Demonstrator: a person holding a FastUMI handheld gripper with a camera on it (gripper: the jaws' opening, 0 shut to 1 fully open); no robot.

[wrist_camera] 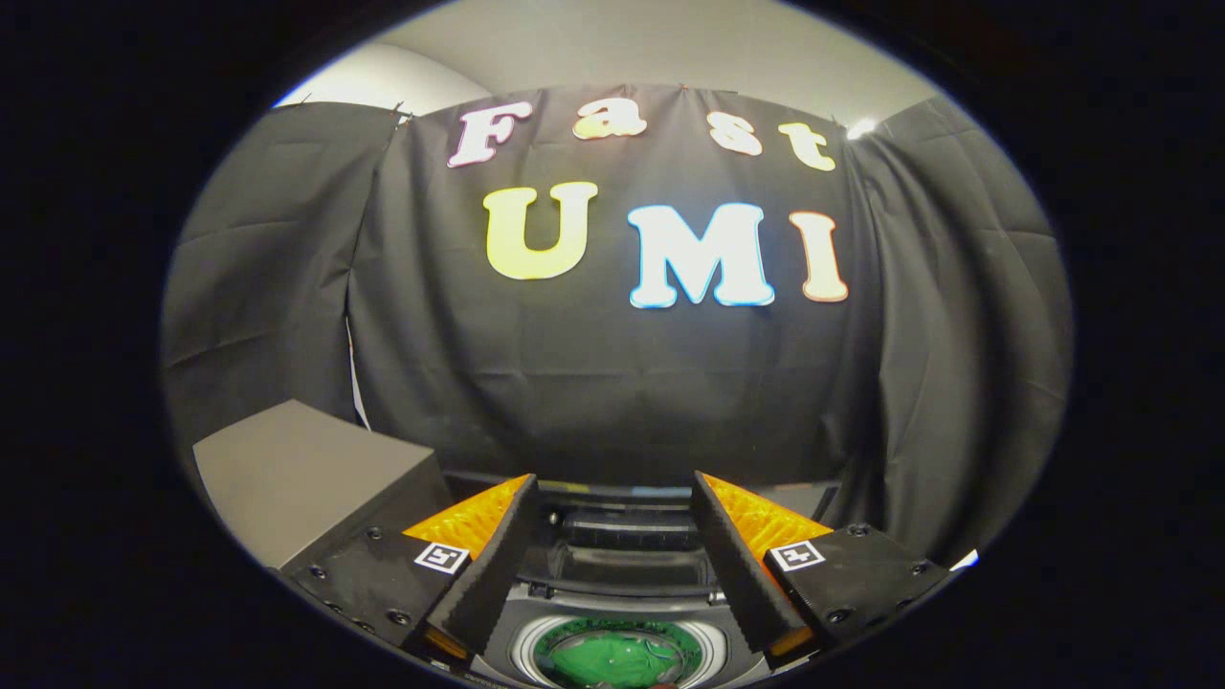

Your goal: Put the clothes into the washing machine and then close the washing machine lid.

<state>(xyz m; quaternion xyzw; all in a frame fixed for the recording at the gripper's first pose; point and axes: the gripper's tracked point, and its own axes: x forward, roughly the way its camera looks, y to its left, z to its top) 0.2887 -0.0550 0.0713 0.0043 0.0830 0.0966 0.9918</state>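
Since the green clothes [612, 660] already sit in the washing machine [526, 639] drum between your spread, empty gripper [612, 498] fingers, you're on lid-closing: next reach the raised lid [627, 531] at the machine's rear edge.

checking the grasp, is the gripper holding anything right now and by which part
Nothing is held. The gripper is open, its fingers spread apart with no cloth between them; the green clothes lie below in the washing machine drum.

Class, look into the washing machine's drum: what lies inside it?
Green clothes lie in the washing machine drum, seen between the open gripper fingers. The drum's bottom under them is covered.
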